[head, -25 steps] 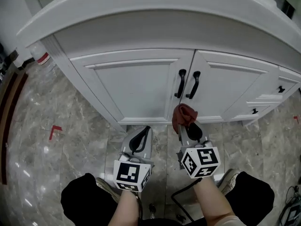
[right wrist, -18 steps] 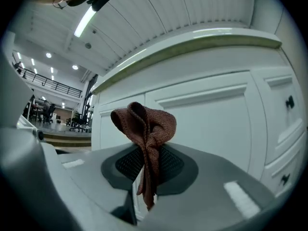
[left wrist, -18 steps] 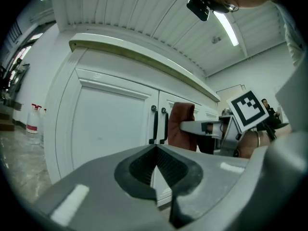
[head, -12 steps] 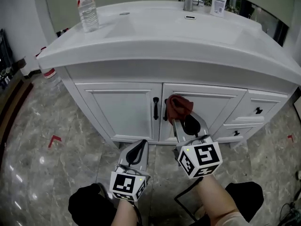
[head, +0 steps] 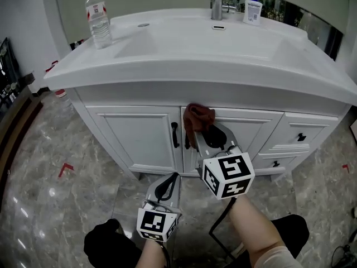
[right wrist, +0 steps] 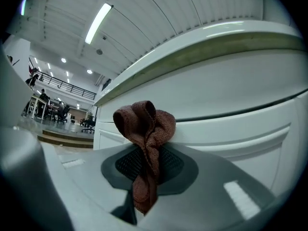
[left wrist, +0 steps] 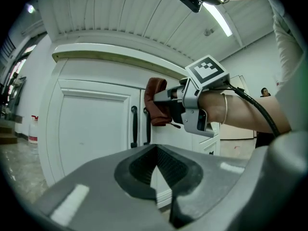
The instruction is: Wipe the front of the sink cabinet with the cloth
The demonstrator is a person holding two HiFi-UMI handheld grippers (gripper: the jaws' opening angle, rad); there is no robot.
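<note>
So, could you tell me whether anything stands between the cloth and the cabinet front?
Nothing visible does. The cloth, shut in the right gripper, is right up at the cabinet front; the door handles sit just beside it.

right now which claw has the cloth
The right claw: it is shut on the red-brown cloth, up by the cabinet doors. The left claw hangs lower, shut and empty.

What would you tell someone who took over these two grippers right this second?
Right gripper: shut on the reddish cloth, held at the top of the cabinet front, beside the black door handles; contact with the door is unclear.
Left gripper: shut, empty, held low before the doors.
Done: cloth gripped and at the cabinet.
Left: wipe across doors and drawers.
</note>
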